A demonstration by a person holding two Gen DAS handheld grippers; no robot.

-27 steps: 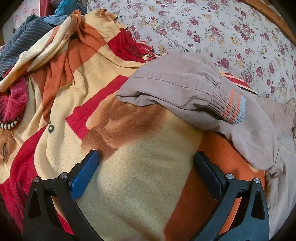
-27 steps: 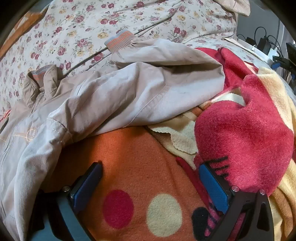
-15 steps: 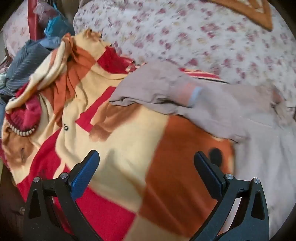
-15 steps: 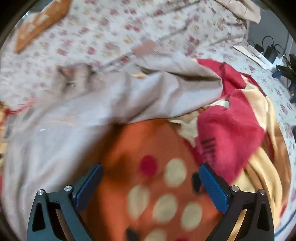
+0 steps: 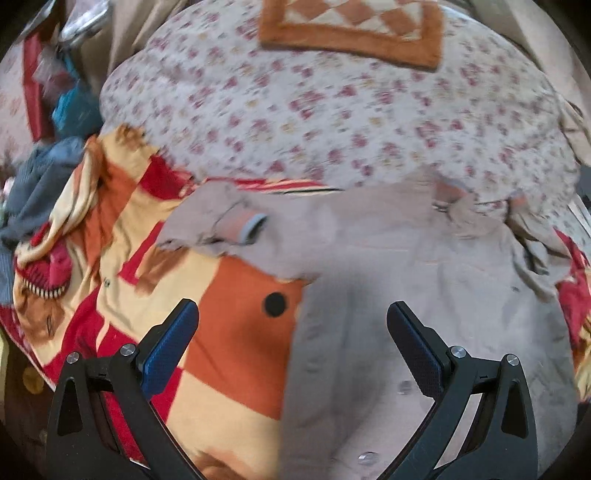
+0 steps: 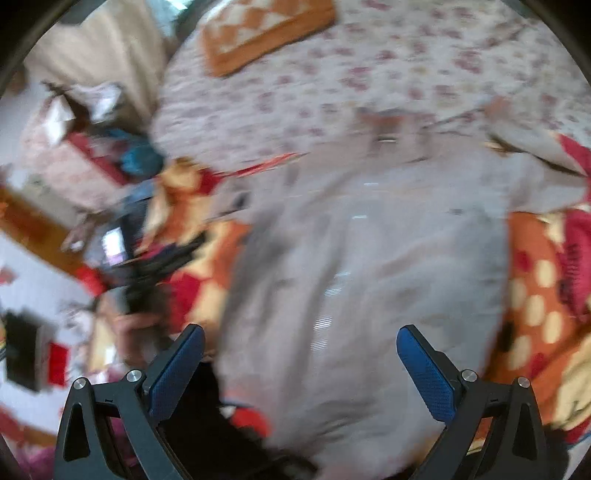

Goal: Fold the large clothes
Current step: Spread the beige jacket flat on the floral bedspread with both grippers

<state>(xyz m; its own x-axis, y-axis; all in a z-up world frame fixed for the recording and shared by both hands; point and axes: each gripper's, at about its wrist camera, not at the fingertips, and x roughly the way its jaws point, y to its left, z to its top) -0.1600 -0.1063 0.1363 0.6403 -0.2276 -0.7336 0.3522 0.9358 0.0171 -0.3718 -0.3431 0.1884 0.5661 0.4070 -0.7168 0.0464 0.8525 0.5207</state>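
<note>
A beige jacket (image 5: 424,280) lies spread on a bed, its left sleeve folded in with a striped cuff (image 5: 247,229). It also shows in the right wrist view (image 6: 369,258), blurred. My left gripper (image 5: 291,332) is open and empty above the jacket's left edge. My right gripper (image 6: 301,354) is open and empty above the jacket's lower part. The other gripper and the hand holding it (image 6: 144,280) show at the left of the right wrist view.
An orange, red and cream blanket (image 5: 221,332) lies under the jacket. A floral bedspread (image 5: 332,118) covers the bed beyond it, with an orange checked pillow (image 5: 351,29) at the far end. Loose clothes (image 5: 37,184) are piled at the left.
Both grippers have pulled back and up from the bed, so the whole jacket and the far pillow have come into view. Both stay open and empty.
</note>
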